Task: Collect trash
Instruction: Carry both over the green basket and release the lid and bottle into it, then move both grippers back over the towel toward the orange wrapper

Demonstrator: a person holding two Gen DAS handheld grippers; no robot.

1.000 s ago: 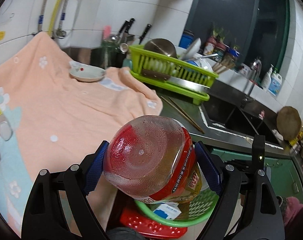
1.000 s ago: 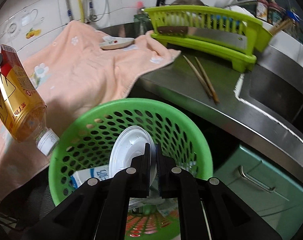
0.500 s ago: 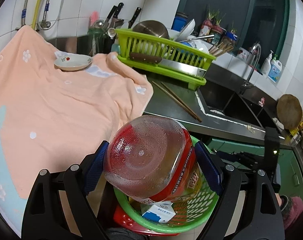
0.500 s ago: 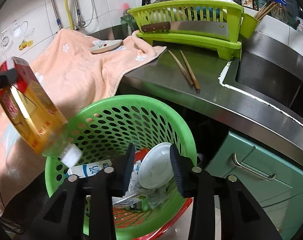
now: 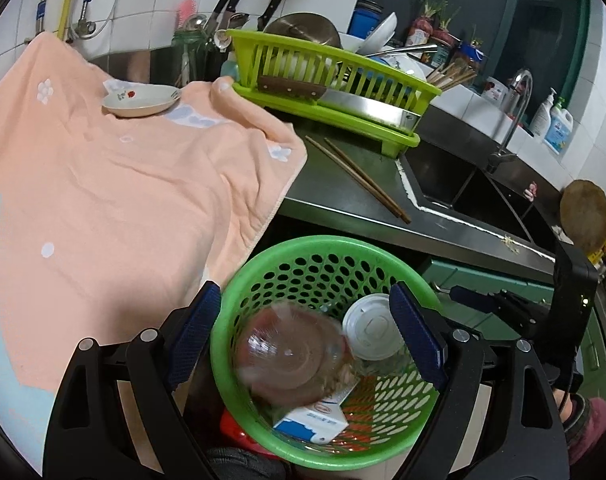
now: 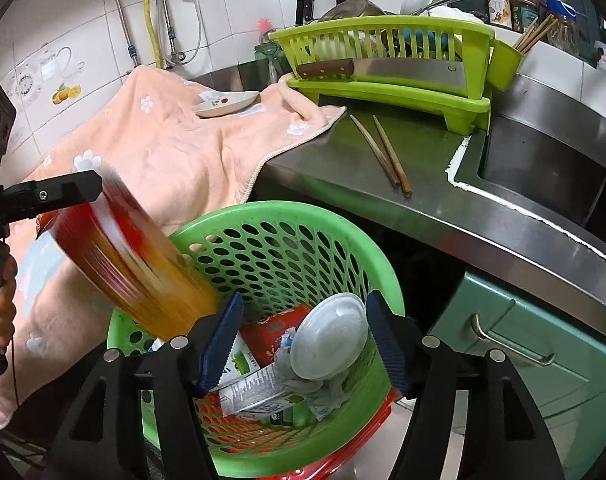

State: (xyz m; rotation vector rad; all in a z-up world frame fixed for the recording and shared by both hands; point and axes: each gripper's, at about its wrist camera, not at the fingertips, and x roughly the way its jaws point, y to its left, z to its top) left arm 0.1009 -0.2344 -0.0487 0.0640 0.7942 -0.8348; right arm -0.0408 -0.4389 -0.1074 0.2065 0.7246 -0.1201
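Observation:
A green perforated trash basket (image 5: 319,252) (image 6: 287,216) stands below the counter edge. A tea bottle with a red label (image 5: 291,356) (image 6: 131,260) is blurred and falling into it, free of the fingers. In the basket lie a white plastic lid (image 5: 371,326) (image 6: 327,336), a blue-and-white carton (image 5: 311,416) and crumpled paper (image 6: 315,388). My left gripper (image 5: 307,328) is open above the basket; it also shows at the left in the right wrist view (image 6: 63,192). My right gripper (image 6: 303,340) is open above the lid.
A peach towel (image 5: 103,184) covers the counter at left, with a small dish (image 5: 141,102) on it. Two chopsticks (image 5: 359,176) lie on the steel counter. A green dish rack (image 5: 327,84) with a cleaver stands behind. The sink (image 5: 463,188) is at right, a green cabinet (image 6: 543,360) below.
My left gripper has opened and let go of the tea bottle, which drops into the basket. My right gripper has opened wider and released the white lid into the basket.

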